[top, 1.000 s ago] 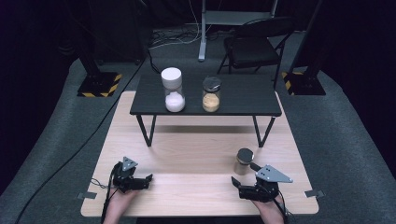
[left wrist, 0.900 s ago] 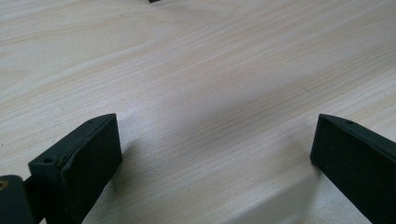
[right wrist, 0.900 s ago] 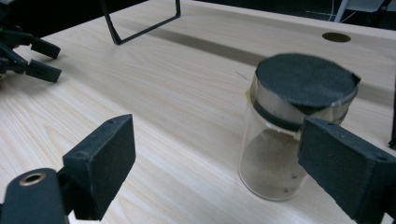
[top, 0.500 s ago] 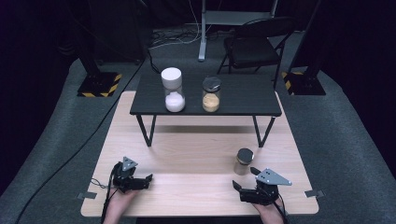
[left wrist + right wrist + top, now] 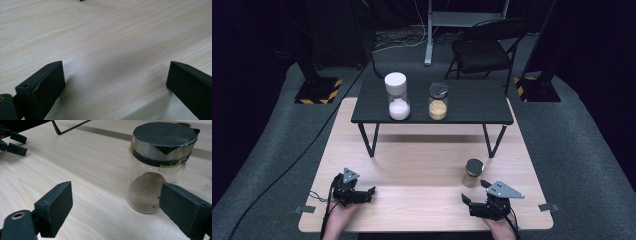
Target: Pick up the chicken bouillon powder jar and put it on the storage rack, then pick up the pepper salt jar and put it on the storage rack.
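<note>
A small glass jar [image 5: 473,172] with a dark taped lid and brownish powder stands on the wooden table [image 5: 422,165] at the near right. My right gripper [image 5: 475,192] lies just before it, open. In the right gripper view the jar [image 5: 160,167] stands ahead and right of centre, beyond the gripper [image 5: 115,188], and the pads are apart from it. My left gripper [image 5: 371,194] rests open at the near left. Bare wood lies between its jaws in the left gripper view [image 5: 115,72].
A low black table [image 5: 472,102] stands on the far half of the wooden one. It bears a white-lidded jar [image 5: 396,97] of white powder and a dark-lidded jar [image 5: 438,102] of tan powder. Behind are a folding chair [image 5: 484,47] and striped stand bases [image 5: 319,90].
My right gripper has drawn back from the small jar toward the table's near edge, leaving the jar standing. The left gripper has stayed where it was.
</note>
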